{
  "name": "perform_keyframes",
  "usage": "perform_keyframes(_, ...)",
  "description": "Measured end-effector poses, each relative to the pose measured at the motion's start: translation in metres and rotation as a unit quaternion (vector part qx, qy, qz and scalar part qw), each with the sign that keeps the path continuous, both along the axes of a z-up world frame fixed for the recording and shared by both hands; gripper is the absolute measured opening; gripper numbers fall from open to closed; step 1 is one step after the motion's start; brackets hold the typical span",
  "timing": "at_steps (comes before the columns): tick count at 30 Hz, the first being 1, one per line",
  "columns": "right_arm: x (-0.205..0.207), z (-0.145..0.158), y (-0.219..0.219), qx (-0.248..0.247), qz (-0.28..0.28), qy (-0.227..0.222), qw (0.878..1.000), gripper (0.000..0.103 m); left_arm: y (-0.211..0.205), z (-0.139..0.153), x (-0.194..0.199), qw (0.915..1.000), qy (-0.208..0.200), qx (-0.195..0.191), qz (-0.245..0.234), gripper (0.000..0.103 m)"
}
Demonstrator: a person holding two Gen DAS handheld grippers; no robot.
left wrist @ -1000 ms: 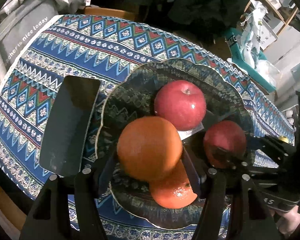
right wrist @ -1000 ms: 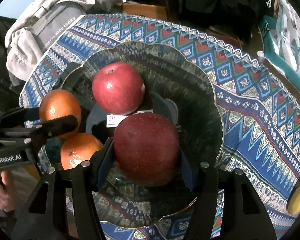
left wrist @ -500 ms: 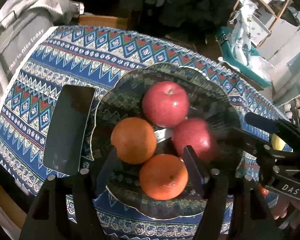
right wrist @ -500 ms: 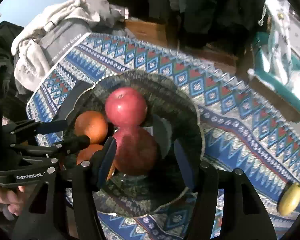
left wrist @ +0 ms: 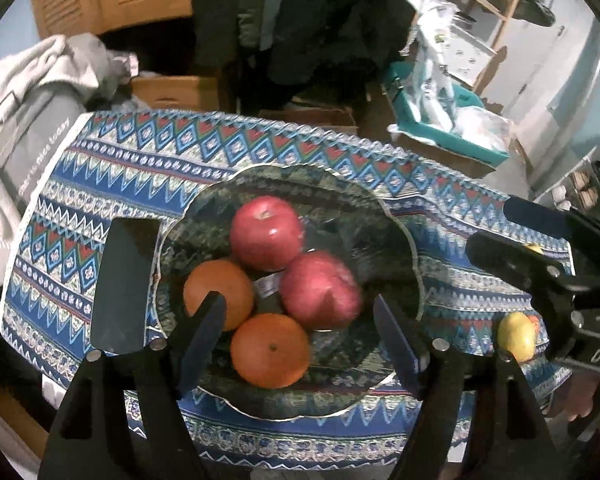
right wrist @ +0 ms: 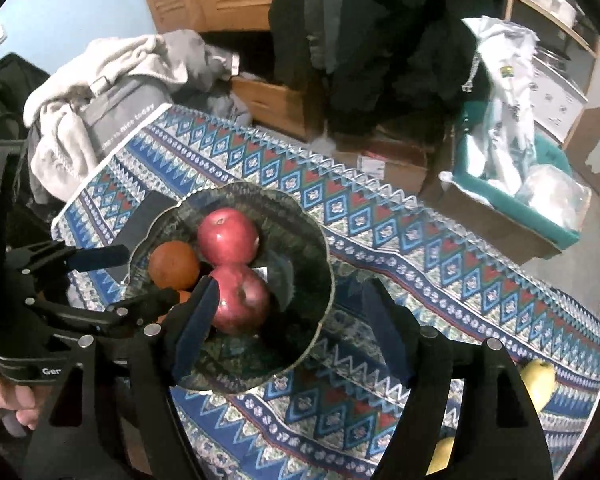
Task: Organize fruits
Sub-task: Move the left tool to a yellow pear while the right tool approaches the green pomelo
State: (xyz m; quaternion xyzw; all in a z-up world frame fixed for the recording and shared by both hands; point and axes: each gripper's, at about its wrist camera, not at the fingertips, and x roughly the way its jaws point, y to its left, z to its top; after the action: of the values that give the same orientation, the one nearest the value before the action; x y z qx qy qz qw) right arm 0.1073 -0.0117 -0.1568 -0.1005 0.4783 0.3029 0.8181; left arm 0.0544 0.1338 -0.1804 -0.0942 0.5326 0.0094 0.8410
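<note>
Bowl (left wrist: 396,236) on patterned surface (left wrist: 140,168) holds two apples and two oranges, touching. Left gripper (left wrist: 300,336) and right gripper (right wrist: 288,328) above it, jaws apart, empty.

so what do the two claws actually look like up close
Both are matte black plastic frames with silver screw heads and dark blue pads on the fingers. The left claw carries white lettering starting "Ger" in the right view; the right claw shows white "DAS" in the left view. No cables visible.
</note>
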Motion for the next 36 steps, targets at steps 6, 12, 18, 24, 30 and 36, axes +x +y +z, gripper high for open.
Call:
perform_keyframes(6,-0.004,0.017,-0.028,0.005,-0.022,-0.012,1.000,0.076,-0.019,0.017,-0.002,0.9997,-0.017,0.003,-0.015,0.081)
perform_keyframes(12,-0.007,0.028,-0.057,-0.001,-0.042,-0.030,0.999,0.081,-0.044,0.027,0.000,0.9991,-0.023,0.008,-0.036,0.081)
perform_keyframes(18,-0.006,0.028,-0.093,-0.005,-0.067,-0.030,0.997,0.081,-0.072,0.031,0.004,0.9978,-0.024,0.015,-0.059,0.081)
perform_keyframes(24,-0.004,0.027,-0.132,-0.007,-0.096,-0.028,0.995,0.081,-0.104,0.033,0.009,0.9956,-0.025,0.025,-0.087,0.081)
perform_keyframes(30,-0.004,0.027,-0.168,-0.009,-0.121,-0.028,0.992,0.081,-0.135,0.037,0.013,0.9925,-0.027,0.036,-0.114,0.081)
perform_keyframes(36,-0.004,0.025,-0.204,-0.012,-0.148,-0.031,0.989,0.085,-0.157,0.034,0.021,0.9906,-0.021,0.044,-0.128,0.081)
